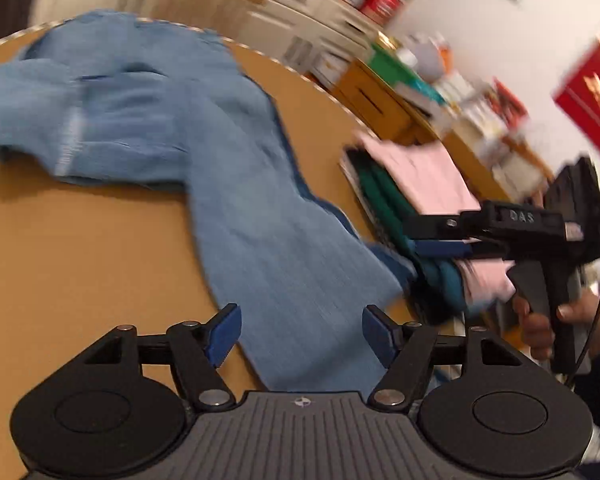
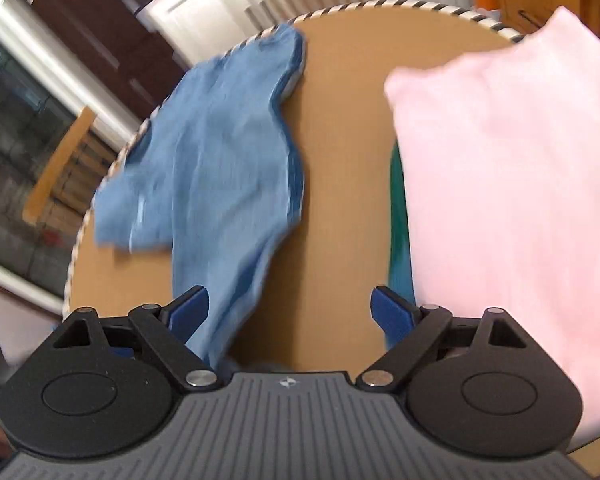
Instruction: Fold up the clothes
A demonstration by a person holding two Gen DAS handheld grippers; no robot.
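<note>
A light blue garment (image 1: 240, 200) lies crumpled across the round brown table (image 1: 80, 260), one long end reaching the near edge. My left gripper (image 1: 302, 332) stands open just over that end, its blue pads (image 1: 224, 332) clear of the cloth. In the right wrist view the same blue garment (image 2: 220, 168) runs down past the left pad (image 2: 190, 312) of my right gripper (image 2: 290, 308), which is open with bare table (image 2: 340, 120) between its jaws. The right gripper (image 1: 432, 238) also shows in the left wrist view, held by a hand (image 1: 572, 320).
A folded pink garment (image 2: 500, 200) tops a stack with a green one (image 2: 398, 208) on the table's right side; the same stack (image 1: 420, 172) shows in the left wrist view. Wooden cabinets (image 1: 380, 96) and cluttered shelves stand behind. A wooden chair (image 2: 56, 168) stands beyond the table's left edge.
</note>
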